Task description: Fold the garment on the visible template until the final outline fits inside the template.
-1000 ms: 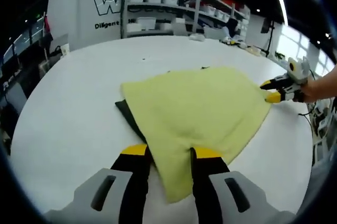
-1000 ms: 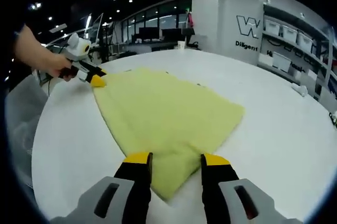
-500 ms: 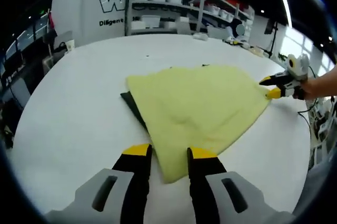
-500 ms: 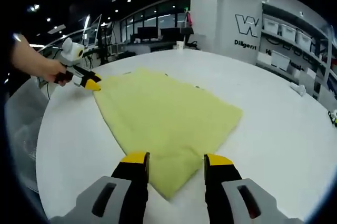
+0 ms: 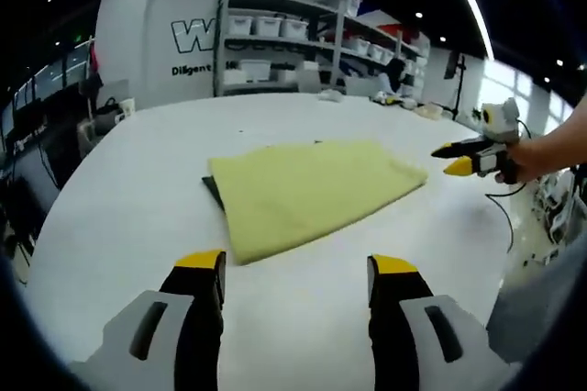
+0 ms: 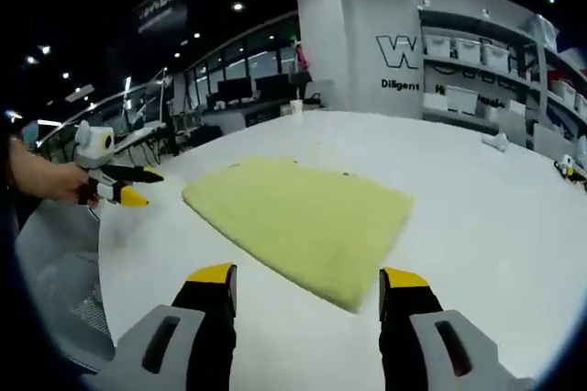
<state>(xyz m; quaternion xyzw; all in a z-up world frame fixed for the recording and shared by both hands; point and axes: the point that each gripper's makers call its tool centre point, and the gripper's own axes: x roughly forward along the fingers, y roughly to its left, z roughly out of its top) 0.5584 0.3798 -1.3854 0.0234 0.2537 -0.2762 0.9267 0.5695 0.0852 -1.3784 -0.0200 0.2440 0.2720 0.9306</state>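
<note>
The yellow garment (image 5: 307, 189) lies folded flat on the round white table (image 5: 138, 189), with a dark sliver of the template (image 5: 212, 191) peeking out at its left edge. My left gripper (image 5: 297, 267) hangs open above bare table, short of the cloth's near corner. A hand holds my right gripper (image 5: 453, 159) just off the cloth's right corner, its jaws apart. In the right gripper view the garment (image 6: 307, 215) lies ahead of my open right gripper (image 6: 308, 277). There the left gripper (image 6: 128, 186) hovers to the left of the cloth, clear of it.
Shelving with white bins (image 5: 275, 38) and a lettered wall (image 6: 404, 51) stand beyond the far side of the table. The table edge (image 6: 101, 253) runs close on the left of the right gripper view. A cable (image 5: 506, 226) hangs off the right side.
Both grippers have let go of the garment's corners, opened wider and drawn back. The cloth now lies flat on the table by itself.
</note>
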